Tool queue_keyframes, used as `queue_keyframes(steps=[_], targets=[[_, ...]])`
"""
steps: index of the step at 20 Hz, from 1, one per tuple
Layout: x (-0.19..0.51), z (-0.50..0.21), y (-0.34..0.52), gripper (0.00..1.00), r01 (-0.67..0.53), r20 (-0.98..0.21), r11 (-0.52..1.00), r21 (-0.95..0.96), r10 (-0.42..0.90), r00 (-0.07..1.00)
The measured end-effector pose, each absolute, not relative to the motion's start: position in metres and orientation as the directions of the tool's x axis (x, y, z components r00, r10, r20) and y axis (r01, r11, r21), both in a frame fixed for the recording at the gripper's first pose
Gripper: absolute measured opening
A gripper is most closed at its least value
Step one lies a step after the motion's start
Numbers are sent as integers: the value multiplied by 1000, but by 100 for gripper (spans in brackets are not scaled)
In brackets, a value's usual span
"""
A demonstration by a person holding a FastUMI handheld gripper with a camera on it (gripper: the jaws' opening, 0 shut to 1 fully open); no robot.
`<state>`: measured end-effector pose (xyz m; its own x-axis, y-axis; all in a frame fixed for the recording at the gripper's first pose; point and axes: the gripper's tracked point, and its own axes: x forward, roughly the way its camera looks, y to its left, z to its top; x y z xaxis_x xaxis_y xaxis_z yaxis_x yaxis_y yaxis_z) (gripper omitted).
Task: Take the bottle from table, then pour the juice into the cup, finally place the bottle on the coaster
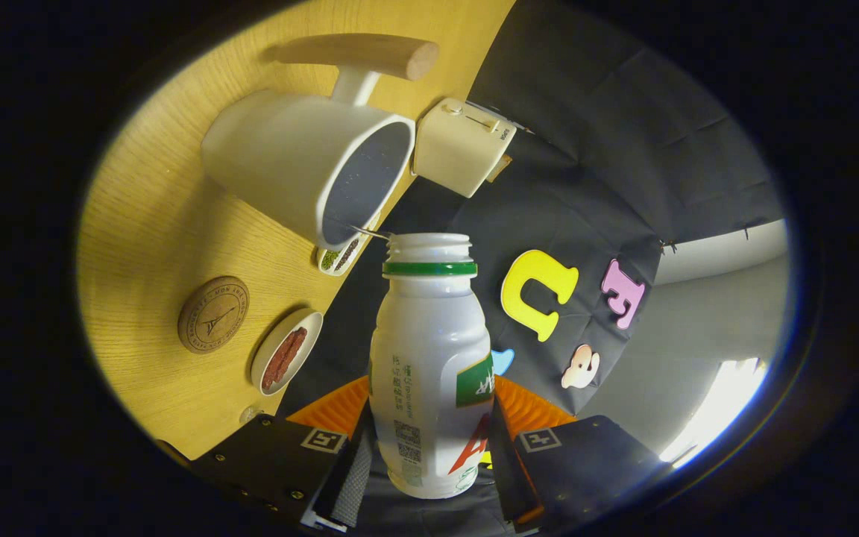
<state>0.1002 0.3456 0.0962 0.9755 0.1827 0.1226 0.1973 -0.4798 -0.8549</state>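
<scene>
My gripper [429, 440] is shut on a white plastic bottle [429, 358] with a green neck ring and no cap; both fingers press its lower sides. The whole view is rolled over, so the wooden table [153, 224] stands tilted. The bottle's open mouth sits right at the rim of a large white cup [310, 164] with a wooden handle, and a thin thread of liquid shows between mouth and cup. A round cork coaster [213, 314] lies on the table on the near side of the cup, off to the side of the bottle.
A small white dish with reddish bits [288, 350] lies near the coaster. Another small dish with green and dark bits [340, 256] sits under the cup's rim. A cream box-shaped appliance [459, 145] stands beyond the cup by the table edge.
</scene>
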Motion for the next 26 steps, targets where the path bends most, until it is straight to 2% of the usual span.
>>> queue_keyframes(steps=[14, 21, 26], targets=[[94, 83, 361, 69, 230, 130, -530, -816, 220, 967], [93, 84, 362, 69, 215, 123, -478, -852, 217, 969], [96, 75, 356, 69, 143, 76, -365, -920, 192, 978]])
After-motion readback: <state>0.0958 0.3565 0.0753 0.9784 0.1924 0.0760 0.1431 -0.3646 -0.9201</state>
